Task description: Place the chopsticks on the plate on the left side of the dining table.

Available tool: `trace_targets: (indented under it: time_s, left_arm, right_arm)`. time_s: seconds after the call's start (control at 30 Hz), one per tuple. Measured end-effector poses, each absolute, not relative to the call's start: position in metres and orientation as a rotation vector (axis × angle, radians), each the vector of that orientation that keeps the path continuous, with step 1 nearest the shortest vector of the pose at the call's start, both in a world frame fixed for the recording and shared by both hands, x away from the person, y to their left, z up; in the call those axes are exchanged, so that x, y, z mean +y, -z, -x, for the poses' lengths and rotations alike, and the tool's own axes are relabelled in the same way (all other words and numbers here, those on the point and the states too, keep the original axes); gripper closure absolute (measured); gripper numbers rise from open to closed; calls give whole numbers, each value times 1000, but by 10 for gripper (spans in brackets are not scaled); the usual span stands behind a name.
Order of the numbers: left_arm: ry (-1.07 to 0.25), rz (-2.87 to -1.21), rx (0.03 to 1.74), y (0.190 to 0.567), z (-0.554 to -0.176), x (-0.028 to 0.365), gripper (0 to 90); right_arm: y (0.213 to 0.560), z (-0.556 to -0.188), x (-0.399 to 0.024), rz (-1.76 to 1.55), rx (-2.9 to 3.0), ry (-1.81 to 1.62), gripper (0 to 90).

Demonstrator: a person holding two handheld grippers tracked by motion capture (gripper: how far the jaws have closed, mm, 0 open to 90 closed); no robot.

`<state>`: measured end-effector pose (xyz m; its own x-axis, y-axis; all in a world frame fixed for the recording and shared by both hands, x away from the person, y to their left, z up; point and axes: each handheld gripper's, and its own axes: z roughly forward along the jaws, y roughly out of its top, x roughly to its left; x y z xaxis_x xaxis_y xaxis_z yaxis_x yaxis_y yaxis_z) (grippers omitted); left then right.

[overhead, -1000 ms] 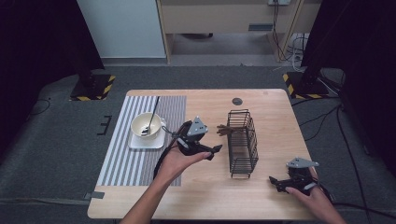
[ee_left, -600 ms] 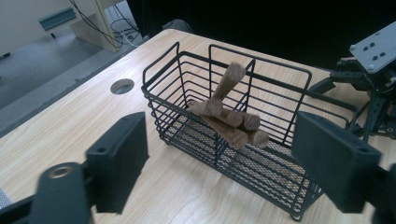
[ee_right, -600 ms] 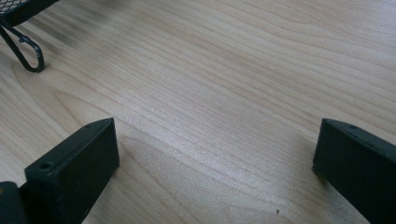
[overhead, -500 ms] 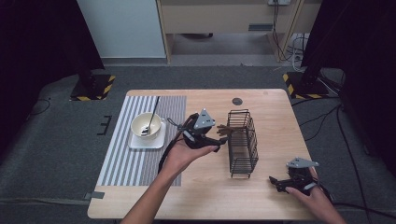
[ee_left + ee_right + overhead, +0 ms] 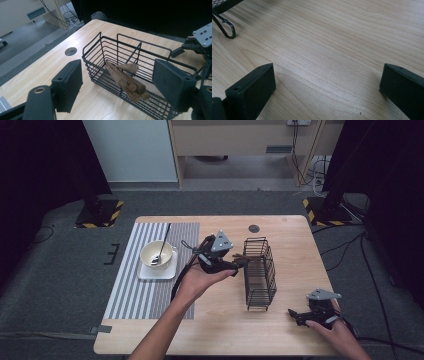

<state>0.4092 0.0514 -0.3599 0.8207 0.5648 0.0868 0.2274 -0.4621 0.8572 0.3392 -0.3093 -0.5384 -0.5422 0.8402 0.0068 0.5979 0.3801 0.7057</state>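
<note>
A black wire basket [image 5: 273, 272] [image 5: 145, 43] stands mid-table, and brown wooden pieces [image 5: 239, 256] [image 5: 125, 80] lie in it, leaning at its left end. My left gripper [image 5: 237, 264] [image 5: 117, 65] hovers just left of that end and points into the basket. Its jaws have just been closing but stand open, with nothing between the pads [image 5: 68, 83]. My right gripper [image 5: 295, 315] [image 5: 328, 72] rests low over bare wood at the table's front right, wide open and holding nothing. It is also in the left gripper view, beyond the basket.
A cream bowl [image 5: 146, 256] with a spoon [image 5: 164, 240] sits on a white square plate [image 5: 150, 273] on the striped placemat [image 5: 130, 295] at the left. A round cable hole [image 5: 254, 228] [image 5: 70, 51] lies behind the basket. One basket foot [image 5: 227, 30] is near my right gripper.
My left gripper has risen and moved slightly right toward the basket's left end. The wooden pieces, the basket and the right gripper have stayed put.
</note>
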Motion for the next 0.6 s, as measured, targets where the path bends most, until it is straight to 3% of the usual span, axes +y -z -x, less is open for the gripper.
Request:
trace_targets:
  time_s: [0.6]
  left_arm:
    - [-449, -2127, 541, 349, -412, 39, 568]
  right_arm:
    - [538, -339, -309, -1253, 2292, -952, 2]
